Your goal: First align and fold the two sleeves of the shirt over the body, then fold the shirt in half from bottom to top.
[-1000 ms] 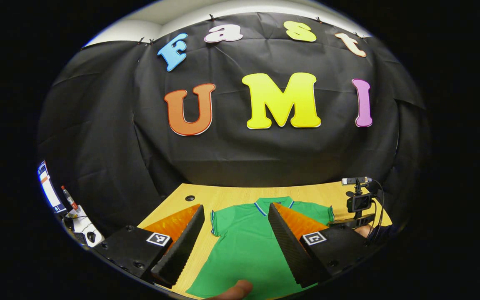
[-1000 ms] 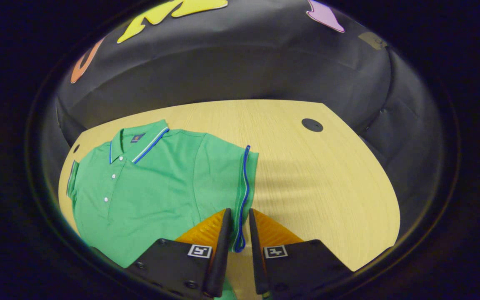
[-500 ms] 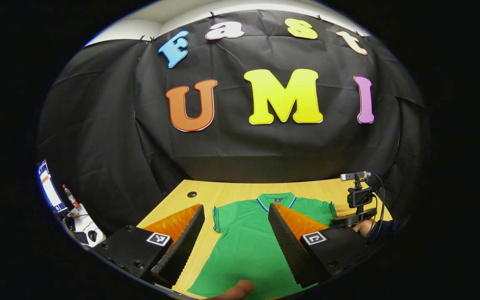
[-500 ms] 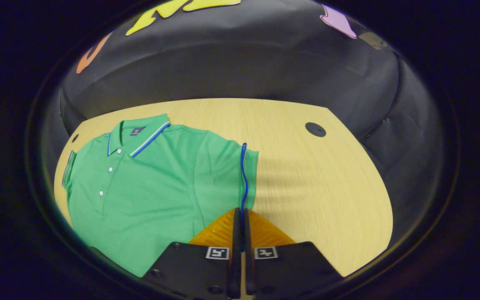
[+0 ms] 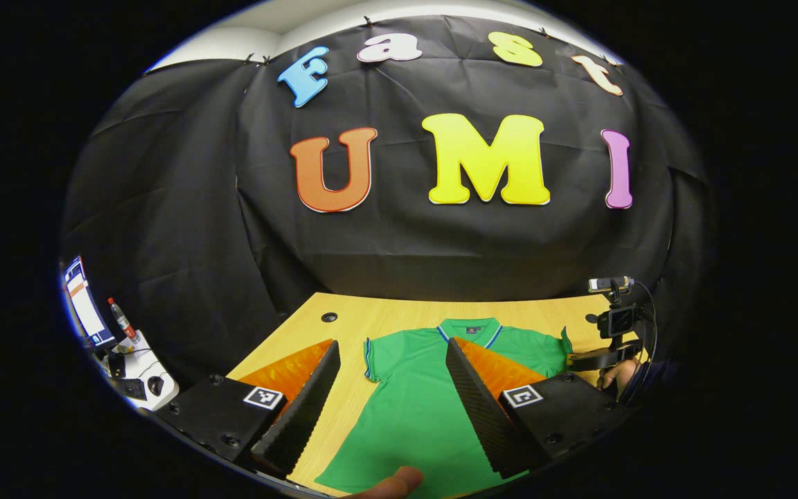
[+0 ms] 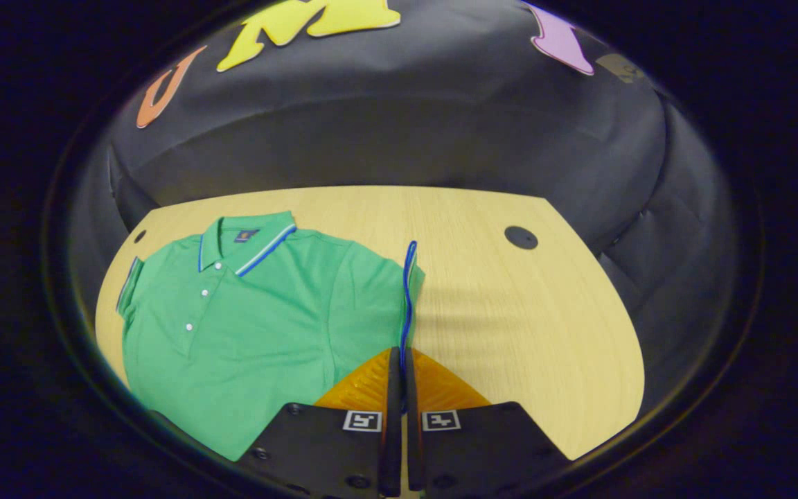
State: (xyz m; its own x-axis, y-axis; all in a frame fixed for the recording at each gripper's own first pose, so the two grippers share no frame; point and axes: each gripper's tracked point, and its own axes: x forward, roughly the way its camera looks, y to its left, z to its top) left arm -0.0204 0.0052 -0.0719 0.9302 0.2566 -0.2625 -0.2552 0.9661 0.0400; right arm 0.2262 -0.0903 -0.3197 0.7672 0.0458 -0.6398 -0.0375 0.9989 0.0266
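Lying flat and face up on the pale wooden surface (image 6: 510,305), the green shirt (image 6: 267,326) has its collar (image 6: 246,242) toward the black cloth wall and its body spread to the left half of the right gripper view. The right claw (image 6: 401,388) is pressed together on the blue-trimmed cuff of the shirt's sleeve (image 6: 407,291), which stands up on edge and runs straight away from the fingertips; the rest of the shirt lies just left of that claw. In the left gripper view the left claw (image 5: 392,409) hangs above the shirt (image 5: 413,416) with its fingers (image 5: 302,409) spread wide apart, holding nothing, the shirt's body showing in the gap between them and the other sleeve (image 5: 378,353) lying flat near the left finger. A fingertip of the person (image 5: 392,484) shows at the bottom edge. At the far right of that view the right claw's camera mount (image 5: 614,326) stands over the shirt's edge.
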